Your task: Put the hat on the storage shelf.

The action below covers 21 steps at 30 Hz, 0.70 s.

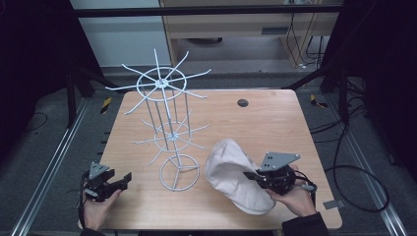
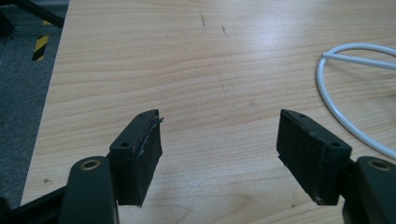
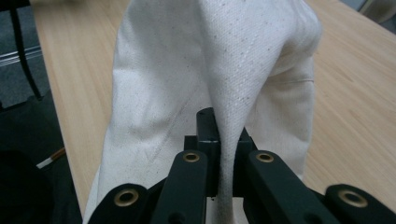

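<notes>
high view: right gripper [image 1: 255, 176] clamped on a fold of cream cotton cloth cap [image 1: 231, 174], near right of wooden table [image 1: 255, 123]. white wire multi-arm rack [image 1: 164, 123] stands just left of cap, so hanging likely means moving left and up. left gripper [image 1: 123, 181] jaws spread wide, empty, near left edge.

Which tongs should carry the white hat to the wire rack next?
Right. The right tongs are already shut on a fold of the white hat, just beside the wire rack. The left tongs are open over bare table and hold nothing.
</notes>
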Each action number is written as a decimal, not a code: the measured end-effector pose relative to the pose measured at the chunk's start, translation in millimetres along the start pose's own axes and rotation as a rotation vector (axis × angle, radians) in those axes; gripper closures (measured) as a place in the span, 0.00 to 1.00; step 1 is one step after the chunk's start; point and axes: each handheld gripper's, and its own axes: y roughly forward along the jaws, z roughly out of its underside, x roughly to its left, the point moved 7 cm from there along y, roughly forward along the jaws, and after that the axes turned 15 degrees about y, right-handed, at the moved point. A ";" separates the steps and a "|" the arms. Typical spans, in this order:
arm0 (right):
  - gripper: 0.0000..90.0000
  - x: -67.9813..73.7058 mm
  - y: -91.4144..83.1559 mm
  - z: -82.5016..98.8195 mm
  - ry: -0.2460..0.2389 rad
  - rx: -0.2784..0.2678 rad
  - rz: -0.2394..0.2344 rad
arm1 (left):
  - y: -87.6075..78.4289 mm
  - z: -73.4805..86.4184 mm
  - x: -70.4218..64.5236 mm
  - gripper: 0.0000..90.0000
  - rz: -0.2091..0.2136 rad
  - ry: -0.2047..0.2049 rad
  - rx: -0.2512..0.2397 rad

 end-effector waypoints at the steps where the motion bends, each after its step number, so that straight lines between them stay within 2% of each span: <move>1: 0.98 -2.0 -2.1 -0.4 0.008 -0.009 0.009 | 0.0 0.1 0.0 0.34 0.000 0.000 0.000; 11: 0.98 -16.5 -14.0 -5.6 0.071 -0.111 0.082 | -0.4 0.0 0.5 0.34 -0.003 -0.001 -0.001; 19: 0.98 -25.1 -29.9 -14.3 0.108 -0.250 0.137 | -0.4 -0.3 0.2 0.34 -0.003 -0.001 -0.001; 20: 0.98 -25.1 -29.9 -14.3 0.108 -0.250 0.137 | -0.4 -0.3 0.2 0.34 -0.003 -0.001 -0.001; 21: 0.98 -26.9 -34.2 -16.5 0.116 -0.285 0.148 | -0.4 -0.3 0.1 0.34 -0.003 -0.001 -0.001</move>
